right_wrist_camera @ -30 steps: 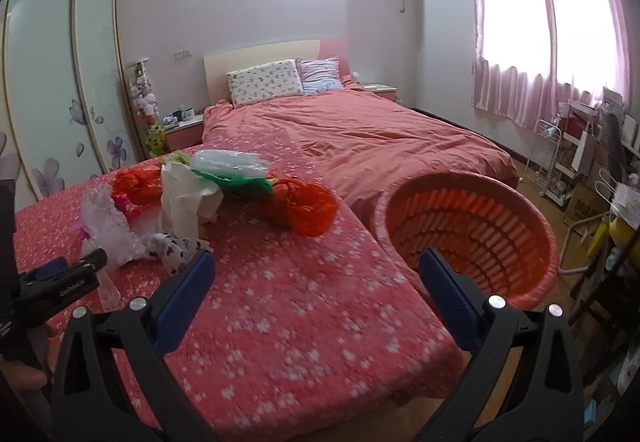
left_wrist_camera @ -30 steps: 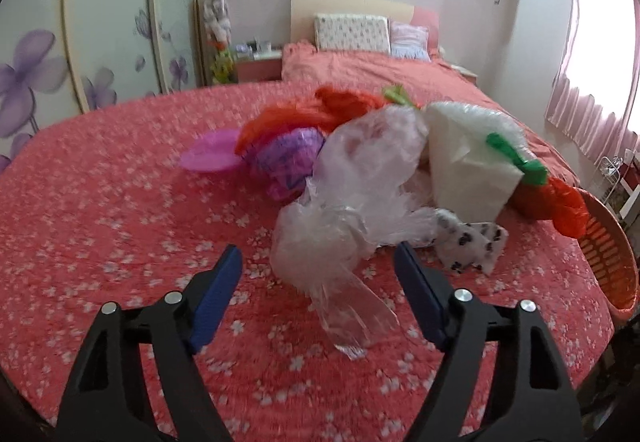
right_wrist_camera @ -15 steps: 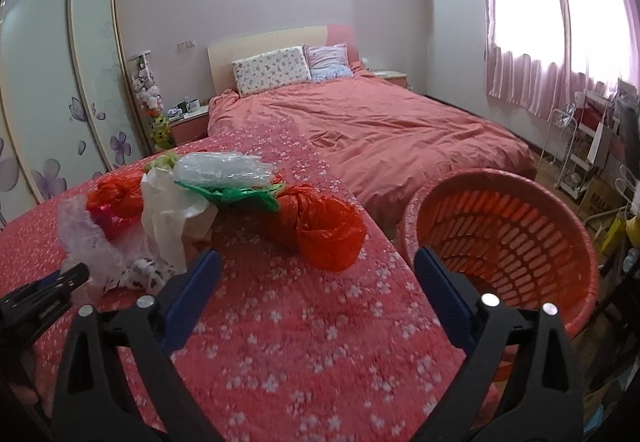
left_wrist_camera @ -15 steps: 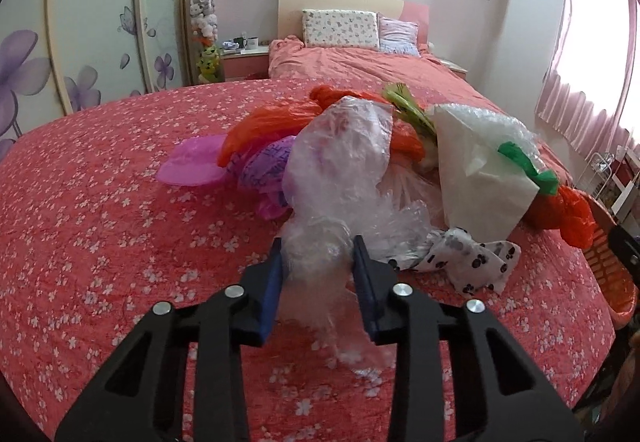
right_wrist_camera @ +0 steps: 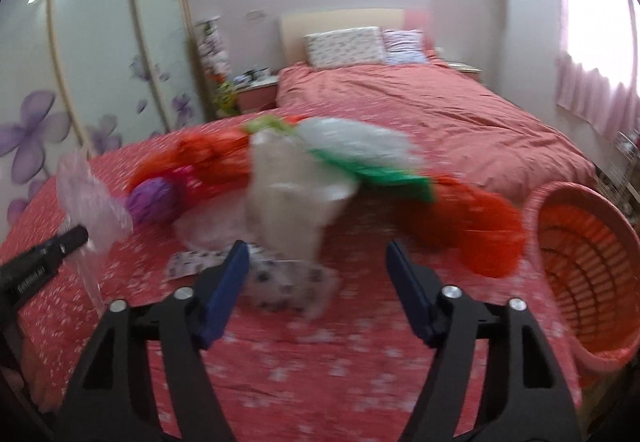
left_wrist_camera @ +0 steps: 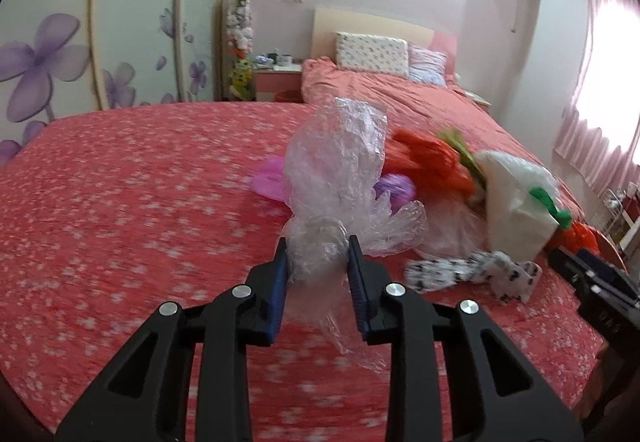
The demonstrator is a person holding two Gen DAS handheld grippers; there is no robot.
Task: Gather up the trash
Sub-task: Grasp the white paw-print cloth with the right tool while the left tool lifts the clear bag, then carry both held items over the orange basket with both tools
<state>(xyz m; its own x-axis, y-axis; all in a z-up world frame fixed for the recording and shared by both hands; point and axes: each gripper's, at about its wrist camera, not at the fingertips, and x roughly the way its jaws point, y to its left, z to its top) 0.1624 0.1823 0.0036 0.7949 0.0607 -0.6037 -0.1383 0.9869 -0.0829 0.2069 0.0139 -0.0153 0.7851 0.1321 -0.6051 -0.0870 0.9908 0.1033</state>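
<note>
Left gripper [left_wrist_camera: 318,260] clamps the clear plastic bag [left_wrist_camera: 336,178] upright over the red bedspread [left_wrist_camera: 120,202], tail dangling down, while the right gripper [right_wrist_camera: 316,262] hangs spread wide near the orange basket [right_wrist_camera: 580,262].

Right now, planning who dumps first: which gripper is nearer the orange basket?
Right. The right gripper hovers open beside the orange basket; the left gripper, across the pile, clamps the clear plastic bag.

A home bedroom: beyond the jaws stand a made bed [left_wrist_camera: 400,98] with pillows [left_wrist_camera: 372,52], a nightstand [left_wrist_camera: 278,80], and a flowered wardrobe [left_wrist_camera: 100,34].
</note>
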